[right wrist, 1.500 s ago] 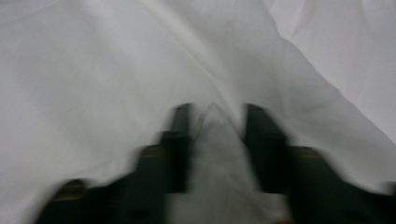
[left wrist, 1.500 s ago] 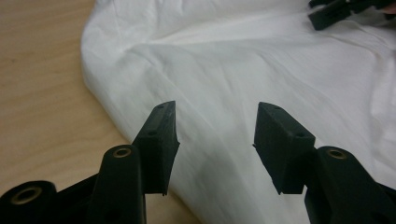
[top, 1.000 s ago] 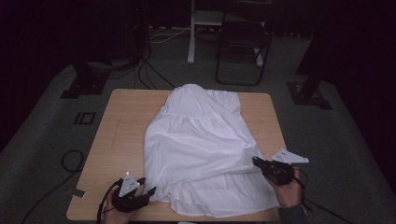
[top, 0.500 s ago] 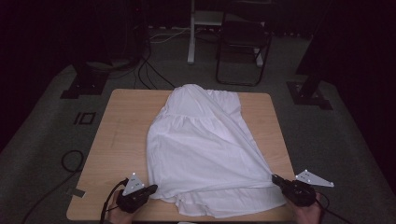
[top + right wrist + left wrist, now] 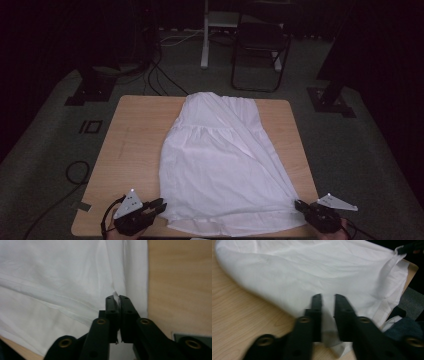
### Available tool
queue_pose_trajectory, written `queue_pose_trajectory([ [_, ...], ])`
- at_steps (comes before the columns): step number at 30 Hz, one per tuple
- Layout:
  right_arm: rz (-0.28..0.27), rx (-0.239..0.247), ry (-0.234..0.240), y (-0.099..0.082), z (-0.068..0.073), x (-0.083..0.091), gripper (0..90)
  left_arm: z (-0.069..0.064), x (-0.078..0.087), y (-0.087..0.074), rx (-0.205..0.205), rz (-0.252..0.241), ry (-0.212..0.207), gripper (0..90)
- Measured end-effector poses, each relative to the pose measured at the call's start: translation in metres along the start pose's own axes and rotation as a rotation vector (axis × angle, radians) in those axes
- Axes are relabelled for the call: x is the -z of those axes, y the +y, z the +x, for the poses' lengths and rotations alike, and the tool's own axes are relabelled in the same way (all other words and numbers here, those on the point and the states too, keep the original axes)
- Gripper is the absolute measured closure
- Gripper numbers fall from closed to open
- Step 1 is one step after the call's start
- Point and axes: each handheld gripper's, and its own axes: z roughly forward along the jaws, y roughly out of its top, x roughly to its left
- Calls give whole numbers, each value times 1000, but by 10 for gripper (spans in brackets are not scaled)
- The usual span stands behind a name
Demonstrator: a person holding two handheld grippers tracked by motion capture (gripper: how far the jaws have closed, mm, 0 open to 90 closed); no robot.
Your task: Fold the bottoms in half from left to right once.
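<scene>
Right now a white gathered cotton garment is lying spread down the middle of the light wooden tabletop, its narrow end pointing away from the person and its wide hem running along the near edge. At the hem's left corner the left gripper is sitting with its jaws a narrow gap apart, having just been opening; white cloth is lying between them, but the pads are not pressing it. At the hem's right corner the right gripper is pinching a thin fold of the cloth edge, its jaws nearly together though they have just been easing apart, and the fabric is pulling into a taut diagonal crease toward it
</scene>
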Motion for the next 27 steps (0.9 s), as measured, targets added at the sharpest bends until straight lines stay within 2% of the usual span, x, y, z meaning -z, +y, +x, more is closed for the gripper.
queue_pose_trajectory([
  [2,32,-5,-23,-2,0,-7,605,4,-2,3,12,-21,7,601],
  [4,15,-10,-22,1,-1,-7,506,9,-4,7,11,-25,31,548],
  [8,-68,12,-27,20,-2,-2,404,22,-9,17,0,-28,81,492],
  [10,-97,27,-31,33,-2,-3,389,31,-14,24,-3,-29,102,482],
  [12,-123,35,-26,46,-2,-7,381,41,-18,32,-4,-33,126,469],
  [13,-123,35,-26,46,-2,-7,381,41,-18,32,-4,-33,126,469],
  [14,-133,36,-25,51,-2,-8,381,53,-23,40,13,-40,151,469],
  [15,-159,49,-5,64,0,-11,380,56,-24,42,14,-43,156,463],
  [16,-164,55,5,68,1,-11,396,61,-25,46,15,-50,170,457],
  [19,-174,87,28,74,7,-8,444,66,-27,51,13,-59,184,451],
  [20,-177,94,34,72,8,-5,473,66,-27,52,13,-58,189,451],
  [21,-175,95,41,70,9,-2,546,66,-26,52,11,-59,189,450],
  [22,-178,96,62,66,8,2,658,66,-26,51,8,-61,189,450],
  [24,-178,97,91,56,6,12,696,66,-25,50,9,-57,195,450],
  [26,-176,102,101,52,5,16,696,67,-25,48,16,-54,199,450],
  [27,-179,94,105,39,-1,28,650,68,-25,47,14,-49,201,450],
])
